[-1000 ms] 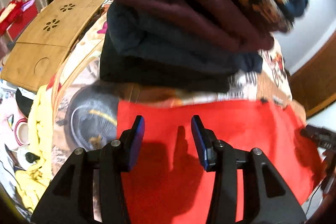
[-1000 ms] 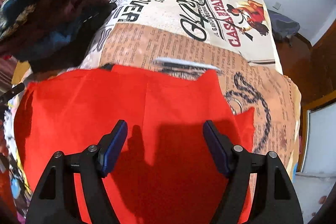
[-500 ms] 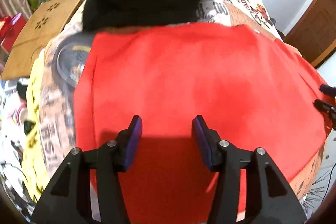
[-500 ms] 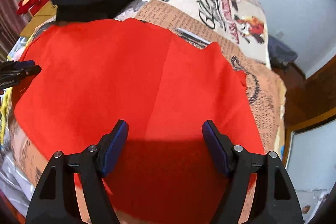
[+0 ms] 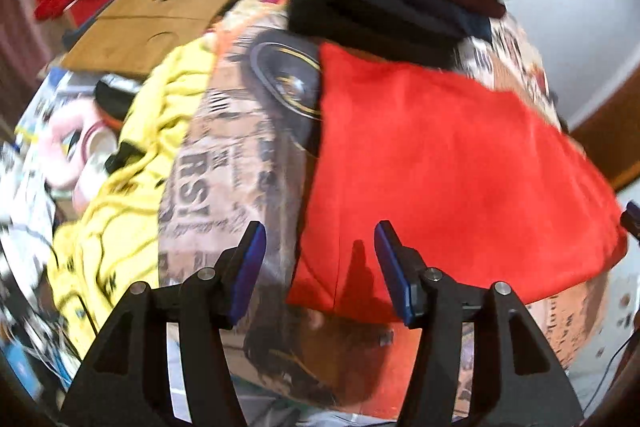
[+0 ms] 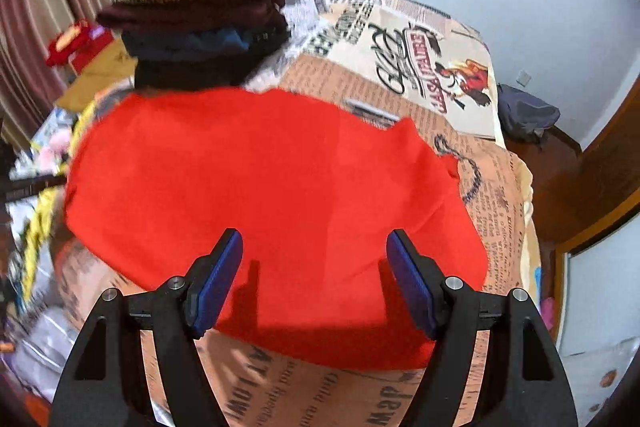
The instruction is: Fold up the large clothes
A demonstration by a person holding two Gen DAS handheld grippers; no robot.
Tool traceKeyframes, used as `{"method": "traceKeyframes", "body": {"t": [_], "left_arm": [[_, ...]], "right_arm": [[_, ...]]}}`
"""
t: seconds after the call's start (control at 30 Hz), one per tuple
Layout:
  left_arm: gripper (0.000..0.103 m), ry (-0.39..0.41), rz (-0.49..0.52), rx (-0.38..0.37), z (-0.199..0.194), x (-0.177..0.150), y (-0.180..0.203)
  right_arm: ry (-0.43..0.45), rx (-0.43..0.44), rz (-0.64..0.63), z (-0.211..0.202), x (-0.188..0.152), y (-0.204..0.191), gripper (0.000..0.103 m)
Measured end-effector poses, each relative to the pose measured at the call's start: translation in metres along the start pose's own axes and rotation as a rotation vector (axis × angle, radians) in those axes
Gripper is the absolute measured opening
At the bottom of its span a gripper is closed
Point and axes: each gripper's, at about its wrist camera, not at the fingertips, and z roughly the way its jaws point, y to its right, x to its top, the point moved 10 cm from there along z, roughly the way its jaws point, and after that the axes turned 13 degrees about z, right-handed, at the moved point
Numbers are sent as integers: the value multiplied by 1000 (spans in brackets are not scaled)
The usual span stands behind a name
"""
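Where the printed bed cover (image 5: 240, 155) meets clutter at far left, a yellow cloth (image 5: 132, 163) lies crumpled below a wooden lap tray (image 5: 160, 15). Left gripper (image 5: 320, 267): jaws opening, nothing between them, poised over the near left corner of the red garment (image 5: 460, 167). Red garment: spread flat on the cover, near edge by the bed's edge. Stack of folded dark clothes (image 6: 200, 23): beyond the garment's far edge. Right gripper (image 6: 316, 279): jaws wide apart, empty, above the garment's near edge.
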Motion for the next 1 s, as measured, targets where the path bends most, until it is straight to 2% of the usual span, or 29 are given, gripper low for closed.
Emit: {"method": "traceKeyframes", "body": {"t": [0.07, 0.27, 0.4, 0.43, 0.57, 0.67, 0.77, 1.0], "left_arm": [[64, 7, -63, -56, -4, -10, 3], [64, -84, -233, -333, 9, -39, 31], [64, -117, -343, -481, 12, -51, 47], [64, -123, -360, -498, 13, -53, 49], [64, -127, -364, -503, 25, -51, 56], [64, -117, -392, -498, 34, -38, 57], [64, -106, -427, -529, 45, -21, 64], [64, -53, -459, -484, 79, 11, 63]], "right_arm": [[14, 16, 16, -1, 5, -7, 71], [17, 17, 10, 11, 2, -29, 71], [9, 22, -41, 17, -7, -47, 71], [8, 25, -48, 18, -8, -49, 71], [-9, 39, -64, 27, -14, -59, 71], [-19, 19, -68, 34, -14, -58, 71], [-39, 22, -60, 41, -16, -58, 71], [-86, 42, -11, 55, -25, -53, 72]]}}
